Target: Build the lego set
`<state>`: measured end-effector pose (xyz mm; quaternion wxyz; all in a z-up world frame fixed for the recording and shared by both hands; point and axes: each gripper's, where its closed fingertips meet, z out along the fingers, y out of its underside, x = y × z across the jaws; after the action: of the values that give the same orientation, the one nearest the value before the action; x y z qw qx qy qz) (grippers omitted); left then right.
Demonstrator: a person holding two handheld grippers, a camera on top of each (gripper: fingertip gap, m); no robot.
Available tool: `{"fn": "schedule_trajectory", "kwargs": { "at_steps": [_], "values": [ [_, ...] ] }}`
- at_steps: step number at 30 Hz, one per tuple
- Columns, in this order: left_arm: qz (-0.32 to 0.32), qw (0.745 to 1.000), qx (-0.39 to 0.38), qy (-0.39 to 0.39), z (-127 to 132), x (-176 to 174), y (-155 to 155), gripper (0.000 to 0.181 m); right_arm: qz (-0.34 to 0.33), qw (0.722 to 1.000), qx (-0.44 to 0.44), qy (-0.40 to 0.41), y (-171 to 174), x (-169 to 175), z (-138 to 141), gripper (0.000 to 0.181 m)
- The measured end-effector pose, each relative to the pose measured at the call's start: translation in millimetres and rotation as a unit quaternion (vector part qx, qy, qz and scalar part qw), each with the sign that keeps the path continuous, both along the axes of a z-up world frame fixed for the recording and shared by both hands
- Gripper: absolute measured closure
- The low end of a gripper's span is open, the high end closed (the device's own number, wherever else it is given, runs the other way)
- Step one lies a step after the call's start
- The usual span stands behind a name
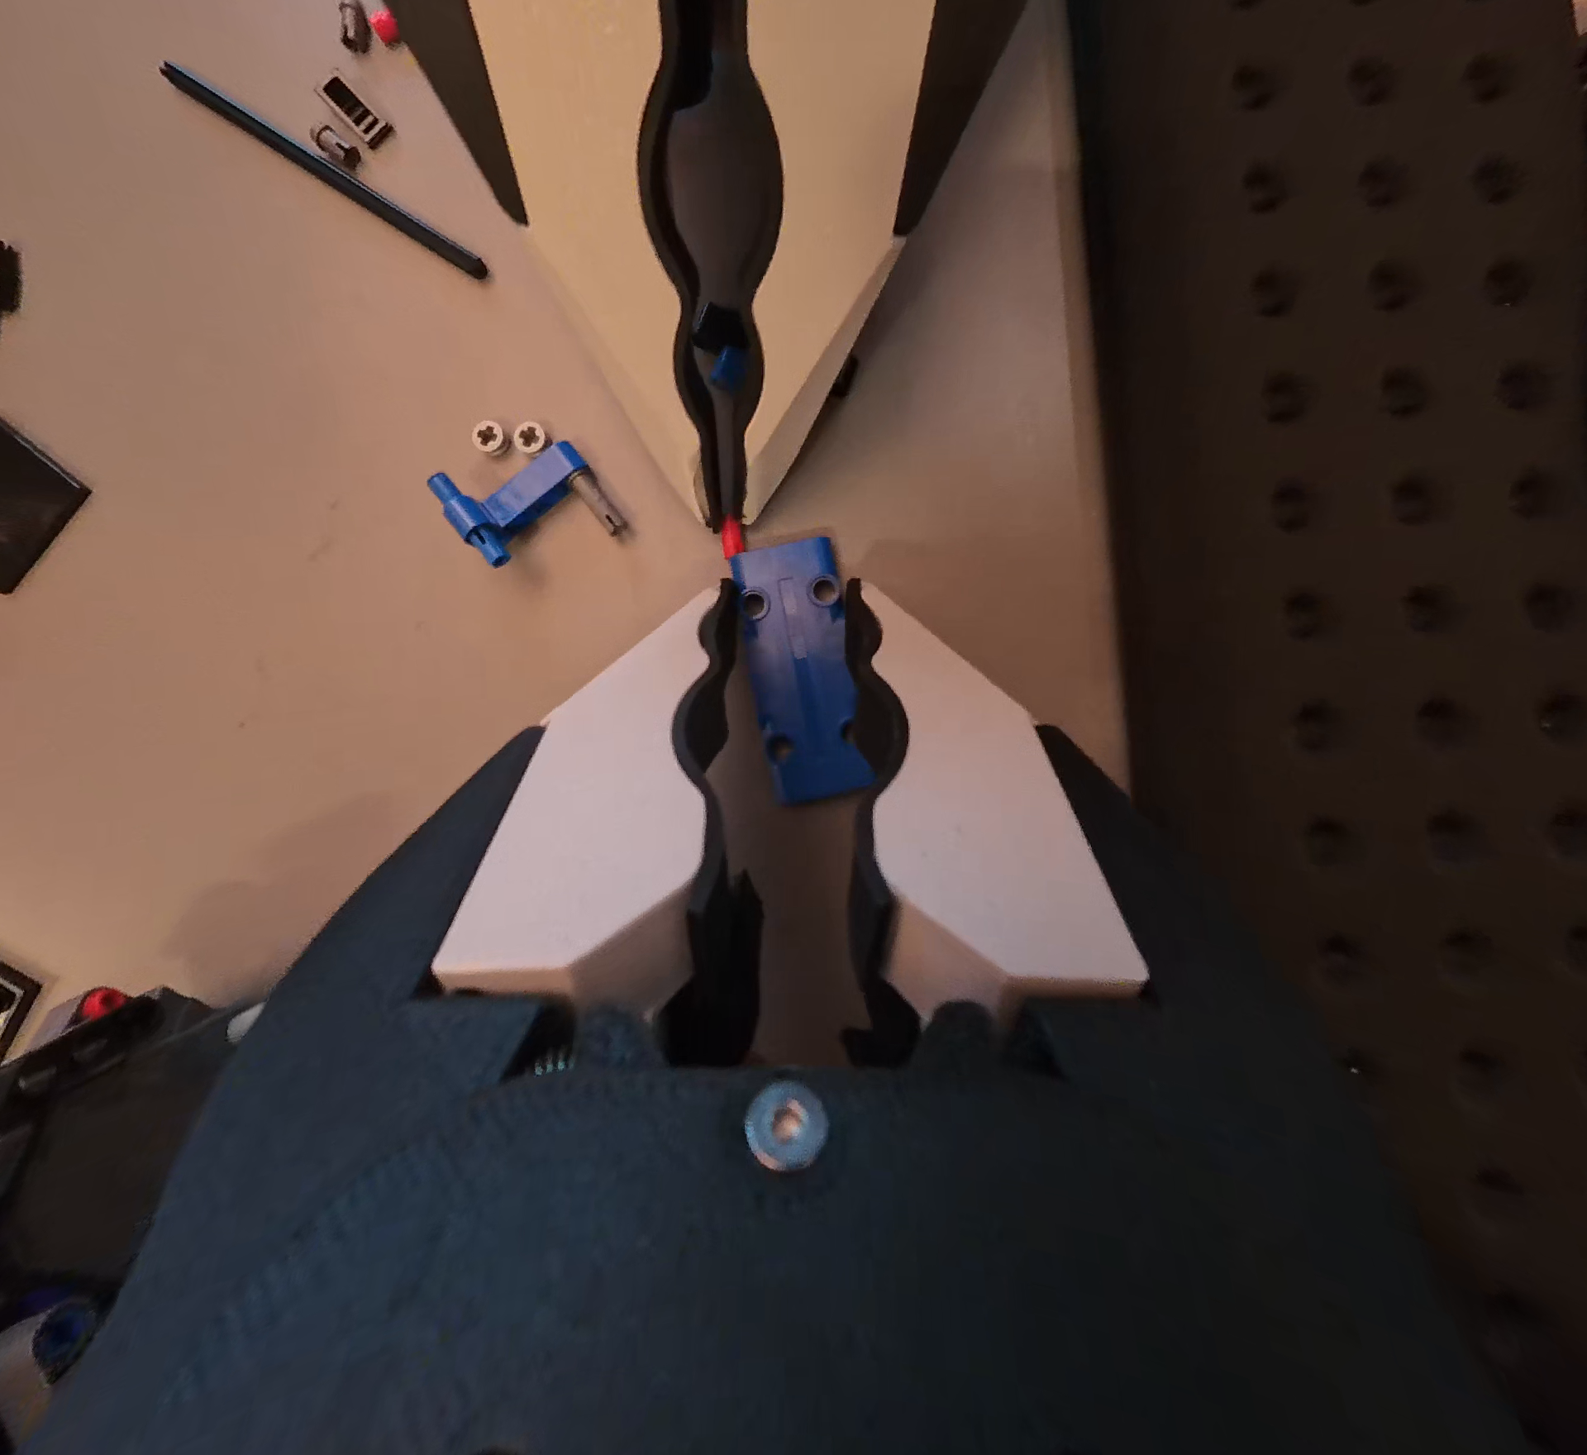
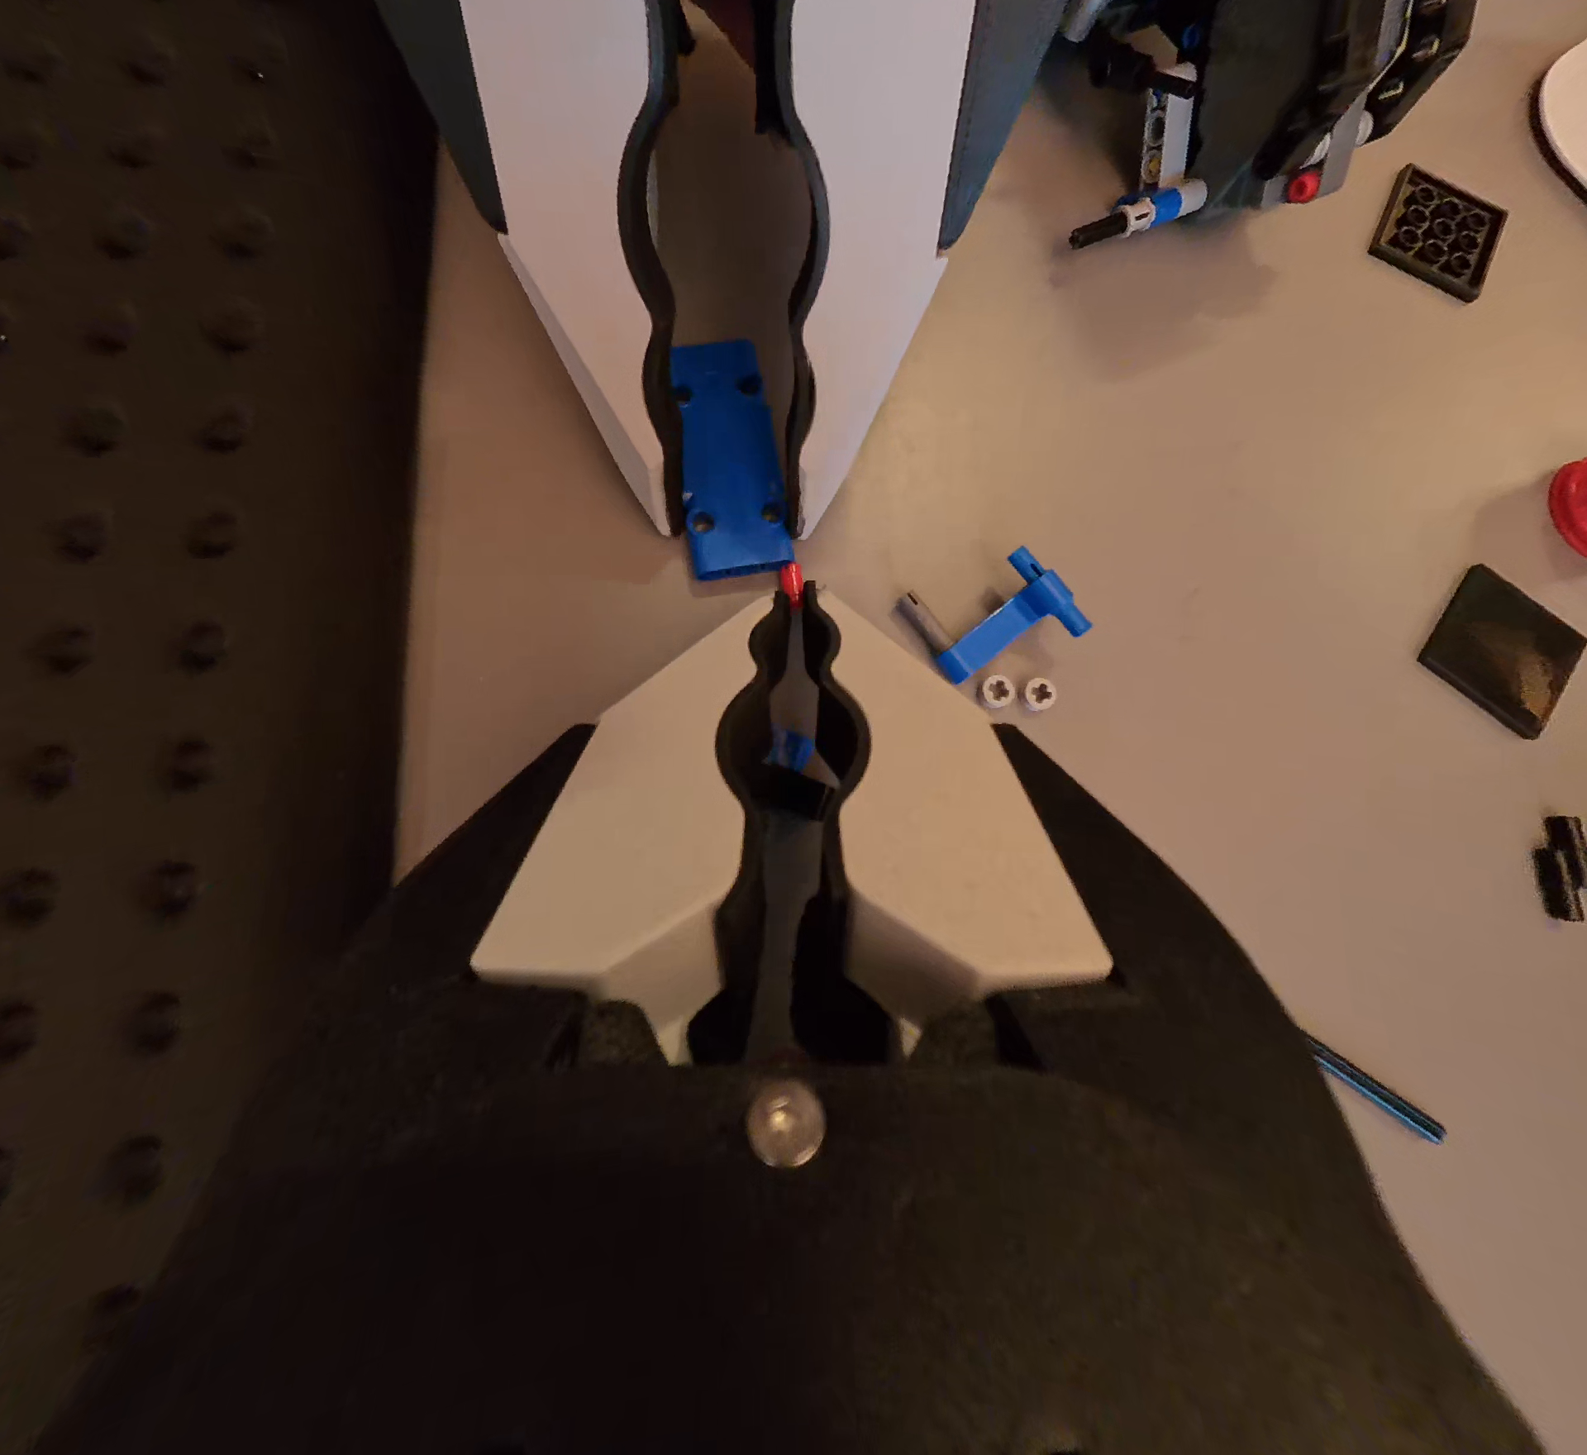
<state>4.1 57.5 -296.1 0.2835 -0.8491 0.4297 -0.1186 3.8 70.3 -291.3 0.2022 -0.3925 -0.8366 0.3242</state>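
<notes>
Tan table (image 1: 258, 684) seen behind. Blue panel (image 1: 803, 692) pinched by left gripper (image 1: 790, 598) fingers; red pin (image 2: 791, 580) squeezed by right gripper (image 2: 800, 606) fingers, at frame middle. Joining step judged. Next: pin lined up, pushed into panel edge hole.

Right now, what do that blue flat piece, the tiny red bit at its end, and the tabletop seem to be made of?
Blue panel: looks like rigid moulded plastic, semi-gloss, with crisp round holes and a moulded ridge.
Red pin: probably the same hard plastic, shiny; too small to be sure.
Table: smooth, matt beige surface, possibly laminate or painted board; no grain shows.
</notes>
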Motion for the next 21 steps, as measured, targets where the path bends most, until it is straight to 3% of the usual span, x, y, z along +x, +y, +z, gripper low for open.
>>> {"fn": "schedule_trajectory", "kwargs": {
  "at_steps": [21],
  "values": [
    [0.050,0.997,0.036,-0.044,1.6,0.7,2.4,0.158,-0.019,0.999,-0.042,-0.010,-1.0,0.4,0.1,0.180]
  ]
}}
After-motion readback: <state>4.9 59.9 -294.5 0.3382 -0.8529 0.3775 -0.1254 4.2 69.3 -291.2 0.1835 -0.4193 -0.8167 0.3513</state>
